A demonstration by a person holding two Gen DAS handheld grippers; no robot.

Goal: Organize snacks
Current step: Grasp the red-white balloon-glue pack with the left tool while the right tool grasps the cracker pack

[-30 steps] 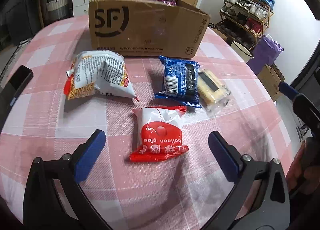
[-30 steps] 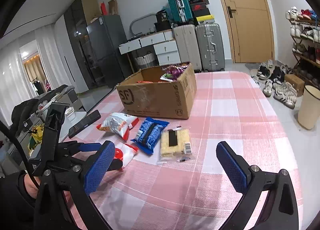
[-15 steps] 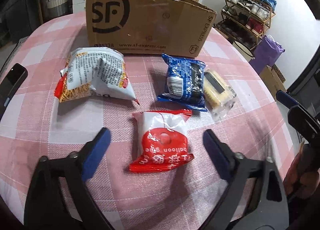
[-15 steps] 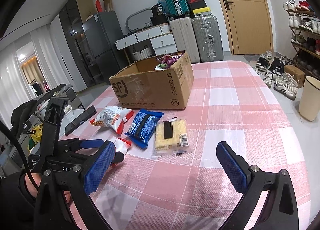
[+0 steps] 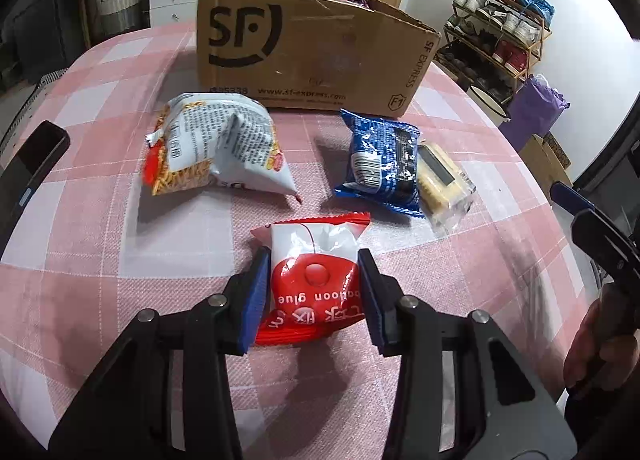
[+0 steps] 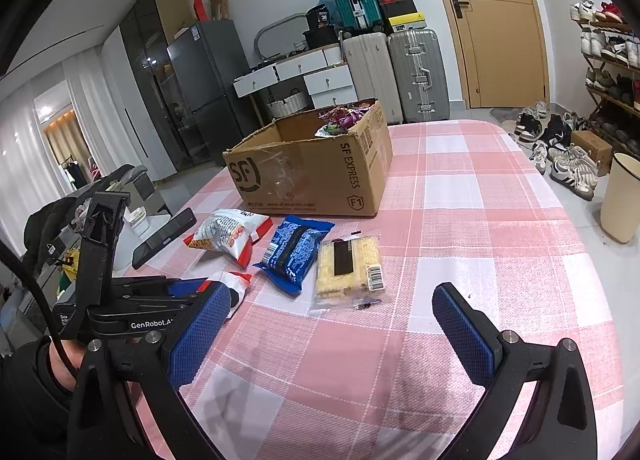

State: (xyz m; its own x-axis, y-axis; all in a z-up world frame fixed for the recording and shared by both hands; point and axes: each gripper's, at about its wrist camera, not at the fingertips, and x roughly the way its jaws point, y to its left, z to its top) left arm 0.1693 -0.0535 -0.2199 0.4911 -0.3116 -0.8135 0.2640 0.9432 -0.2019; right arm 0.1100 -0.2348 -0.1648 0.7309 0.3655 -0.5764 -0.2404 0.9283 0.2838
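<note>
- On the pink-and-white checked tabletop [image 5: 120, 300], the left gripper [image 5: 312, 288] has its blue-padded jaws clenched on either side of a red-and-white plastic snack packet printed "balloon glue" [image 5: 312, 280], which lies flat on the cloth at the near edge of the group.
- Beyond that packet, to its left, lies a puffed white-and-red crisp bag with dense black print [image 5: 216, 152], tilted on its side.
- To the right of the crisp bag sits a blue foil biscuit packet with a barcode [image 5: 380, 164]; touching its right edge is a clear-wrapped block of pale yellow wafers with a dark label [image 5: 440, 184].
- Behind all four stands an open brown cardboard shipping box marked "SF" [image 5: 312, 48], with purple wrappers showing above its rim.
- A black phone [image 5: 28, 168] lies at the left edge of the tabletop.
- Over bare cloth to the right of the snacks, the right gripper [image 6: 332, 336] hangs with its jaws spread wide and nothing between them.
- From the right wrist view, the left gripper is seen low at the left, held by a hand in a dark sleeve [image 6: 60, 368].
</note>
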